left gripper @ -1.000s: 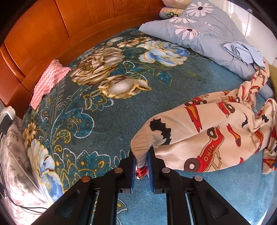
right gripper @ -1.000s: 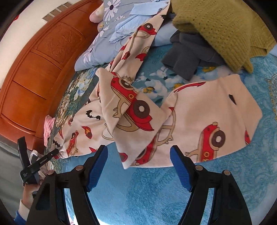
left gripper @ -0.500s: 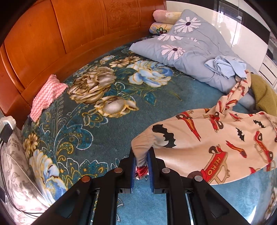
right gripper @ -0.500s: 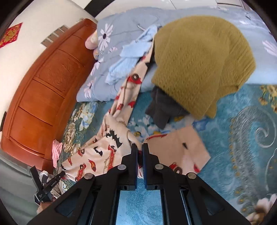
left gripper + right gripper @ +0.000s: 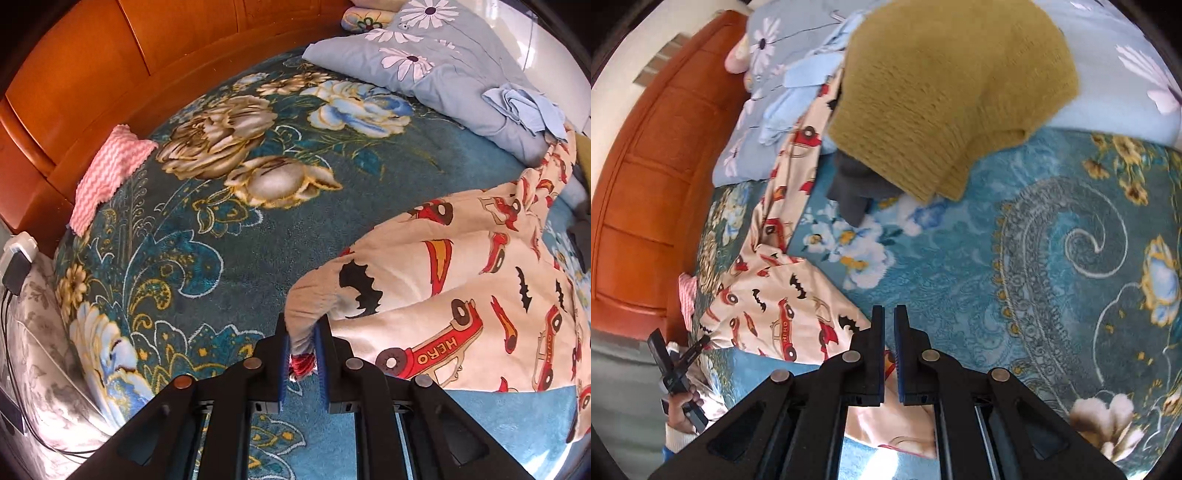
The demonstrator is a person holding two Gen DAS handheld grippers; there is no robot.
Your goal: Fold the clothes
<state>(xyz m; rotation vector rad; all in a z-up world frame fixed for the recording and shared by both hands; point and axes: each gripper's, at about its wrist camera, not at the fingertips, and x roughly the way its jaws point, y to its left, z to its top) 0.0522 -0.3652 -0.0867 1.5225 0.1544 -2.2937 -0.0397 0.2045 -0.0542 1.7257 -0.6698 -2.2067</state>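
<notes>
The left gripper [image 5: 302, 349] stood nearly closed, its blue pads pinching the gathered waistband of the cartoon-print pyjama trousers [image 5: 461, 295]. The right gripper [image 5: 889, 350] was clamped almost fully shut on another edge of the same cream cloth, which bunched under its jaws. From both grips the trousers spread over the blue floral blanket [image 5: 221, 229], one leg trailing towards the far side of the bed, up to the mustard knitted sweater [image 5: 945, 92] and a dark garment [image 5: 855, 184] heaped against the pale daisy-print quilt [image 5: 436, 62]. By my judgement this was the first fold, with both holds taken. The next move called for lifting together, keeping the cloth taut, and freeing the trailing leg from the pile.
</notes>
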